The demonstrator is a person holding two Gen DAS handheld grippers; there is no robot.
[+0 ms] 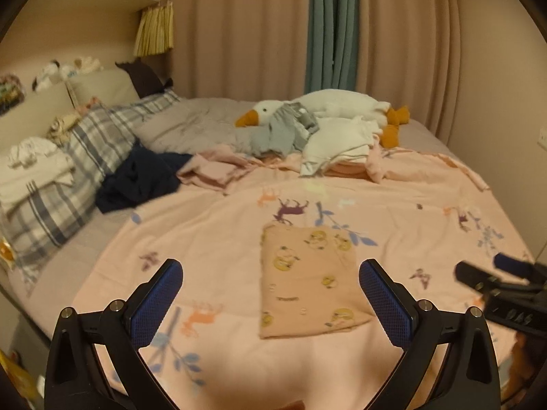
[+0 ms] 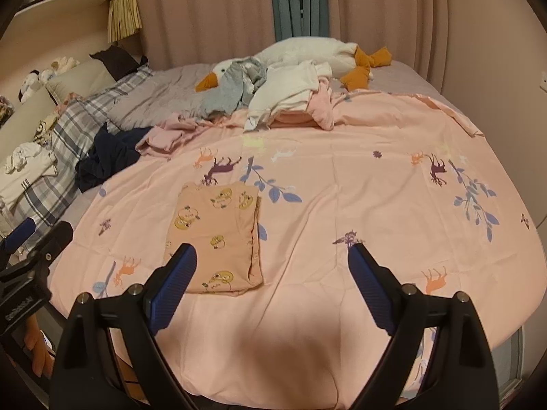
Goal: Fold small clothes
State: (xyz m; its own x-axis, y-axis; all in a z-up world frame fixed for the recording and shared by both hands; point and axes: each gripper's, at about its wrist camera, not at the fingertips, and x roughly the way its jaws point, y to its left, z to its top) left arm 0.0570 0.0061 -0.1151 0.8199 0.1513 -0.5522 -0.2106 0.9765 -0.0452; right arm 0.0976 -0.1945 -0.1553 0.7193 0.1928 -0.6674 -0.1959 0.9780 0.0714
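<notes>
Bed cover: a pink sheet [image 2: 342,184] printed with deer and leafy twigs lies spread over the near part of the bed.
Heap at the far side: a white toy goose [image 1: 328,106] with an orange beak lies by the curtains [image 1: 256,27], with grey, white and pink clothes [image 2: 290,95] piled over and in front of it.
Left side: a dark blue garment [image 1: 140,177] lies crumpled at the sheet's edge, beside a checked pillow [image 1: 92,143].
In the way: nothing lies between either pair of tongs and the folded piece.
Left view only: the right tongs' tips show blurred at the right edge.
Right view only: the person's fingers [image 2: 34,348] show at the lower left, below the left tongs.
Folded piece: a peach garment [image 1: 304,280] with yellow cartoon prints lies flat in a rectangle on the sheet.
Left tongs [image 1: 270,273]: spread wide, holding nothing; the folded piece lies ahead between the tips, nearer the right one.
Right tongs [image 2: 271,256]: spread wide, holding nothing; the folded piece lies ahead to the left, its near corner behind the left tip.
</notes>
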